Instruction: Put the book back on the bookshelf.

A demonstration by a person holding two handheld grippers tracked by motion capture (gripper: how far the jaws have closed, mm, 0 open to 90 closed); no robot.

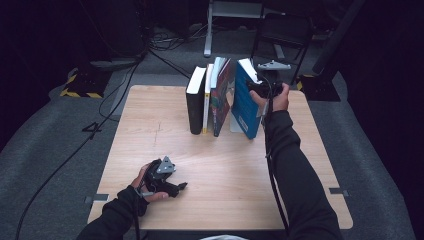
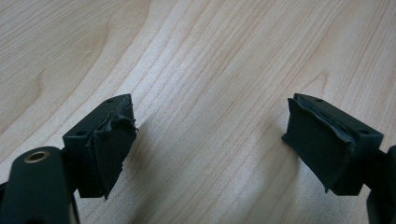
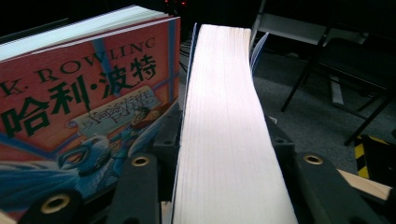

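A blue book (image 1: 245,100) stands upright at the right end of a row of books at the table's far side. My right gripper (image 1: 260,89) is shut on its upper part; in the right gripper view the white page edge (image 3: 224,130) runs up between the two jaws. Left of it leans a red illustrated book (image 1: 221,97) with Chinese lettering on its cover (image 3: 79,102). Further left stand a thin white and yellow book (image 1: 206,100) and a black book (image 1: 195,102). My left gripper (image 1: 172,187) rests low over the wooden table (image 1: 225,175) near the front left, open, with nothing between its pads (image 2: 112,149).
A black folding chair (image 1: 282,35) stands behind the table on the grey carpet. Cables (image 1: 75,145) trail across the floor at the left. A yellow and black striped block (image 1: 80,85) sits at the far left. A bookend (image 1: 235,122) shows beside the blue book.
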